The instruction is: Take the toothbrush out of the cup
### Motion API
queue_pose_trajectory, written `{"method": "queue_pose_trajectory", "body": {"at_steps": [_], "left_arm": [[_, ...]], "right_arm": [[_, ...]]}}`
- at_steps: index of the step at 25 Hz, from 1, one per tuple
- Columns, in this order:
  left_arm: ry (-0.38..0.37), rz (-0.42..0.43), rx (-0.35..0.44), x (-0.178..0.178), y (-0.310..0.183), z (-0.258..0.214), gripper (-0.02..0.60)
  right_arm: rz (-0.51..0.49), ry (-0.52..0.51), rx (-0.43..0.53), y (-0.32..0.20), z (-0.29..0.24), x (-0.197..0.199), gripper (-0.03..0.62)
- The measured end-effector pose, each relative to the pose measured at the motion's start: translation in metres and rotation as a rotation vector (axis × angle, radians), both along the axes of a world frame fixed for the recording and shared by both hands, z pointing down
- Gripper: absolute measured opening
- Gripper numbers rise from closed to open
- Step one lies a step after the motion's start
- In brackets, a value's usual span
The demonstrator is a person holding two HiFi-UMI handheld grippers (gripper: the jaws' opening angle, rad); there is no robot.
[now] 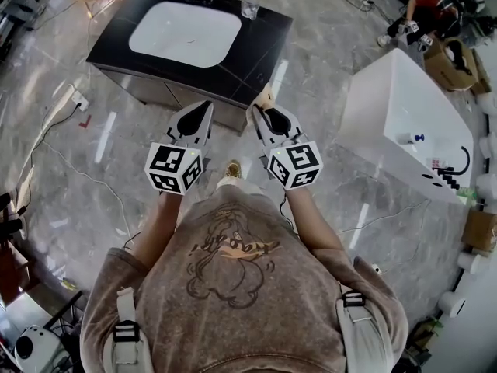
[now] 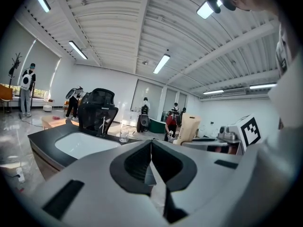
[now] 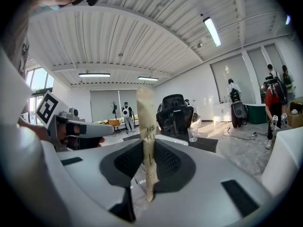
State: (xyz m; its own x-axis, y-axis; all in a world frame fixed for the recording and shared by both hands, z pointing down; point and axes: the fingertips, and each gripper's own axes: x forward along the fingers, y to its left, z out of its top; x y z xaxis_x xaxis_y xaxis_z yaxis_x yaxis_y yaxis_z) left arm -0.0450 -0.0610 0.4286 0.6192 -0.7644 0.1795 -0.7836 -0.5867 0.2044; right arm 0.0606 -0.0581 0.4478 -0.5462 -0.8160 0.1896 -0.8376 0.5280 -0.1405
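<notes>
Head view: the left gripper (image 1: 205, 109) has its jaws pressed together with nothing between them; just to its right, the right gripper (image 1: 260, 113) pinches a flat, beige, paper-sleeved toothbrush (image 1: 266, 96), which sticks out past the jaw tips; ahead of both tools stands a black rectangular counter (image 1: 116, 49) with a white oval basin (image 1: 186, 33) set in it; a small clear glass cup (image 1: 250, 8) stands at the counter's far edge, well ahead of the right gripper and well apart from the toothbrush.

Left gripper view: the left gripper (image 2: 151, 145) shows its jaws meeting in a thin line, empty; the cup (image 2: 124, 135) stands ahead and slightly left, beside the basin (image 2: 83, 144); a black mesh office chair (image 2: 97, 110) rises beyond it; the toothbrush (image 2: 188, 128) shows ahead to the right, upright.

Right gripper view: the right gripper (image 3: 146, 148) clamps the toothbrush (image 3: 147, 122) edge-on and upright, dark letters on its sleeve; the cup (image 3: 192, 134) lies ahead to the right; the left gripper (image 3: 71, 129) sits off to the left.
</notes>
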Motion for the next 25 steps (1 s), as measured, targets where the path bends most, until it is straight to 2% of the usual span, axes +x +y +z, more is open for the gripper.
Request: {"method": "queue_pose_trajectory", "body": {"at_steps": [13, 25], "left_arm": [[-0.008, 0.012, 0.011, 0.004, 0.066, -0.001, 0.017], [-0.004, 0.03, 0.009, 0.008, 0.092, 0.002, 0.017]], "right_arm": [[0.001, -0.005, 0.02, 0.067, -0.004, 0.001, 0.081], [0.001, -0.017, 0.027, 0.097, -0.004, 0.001, 0.081]]}}
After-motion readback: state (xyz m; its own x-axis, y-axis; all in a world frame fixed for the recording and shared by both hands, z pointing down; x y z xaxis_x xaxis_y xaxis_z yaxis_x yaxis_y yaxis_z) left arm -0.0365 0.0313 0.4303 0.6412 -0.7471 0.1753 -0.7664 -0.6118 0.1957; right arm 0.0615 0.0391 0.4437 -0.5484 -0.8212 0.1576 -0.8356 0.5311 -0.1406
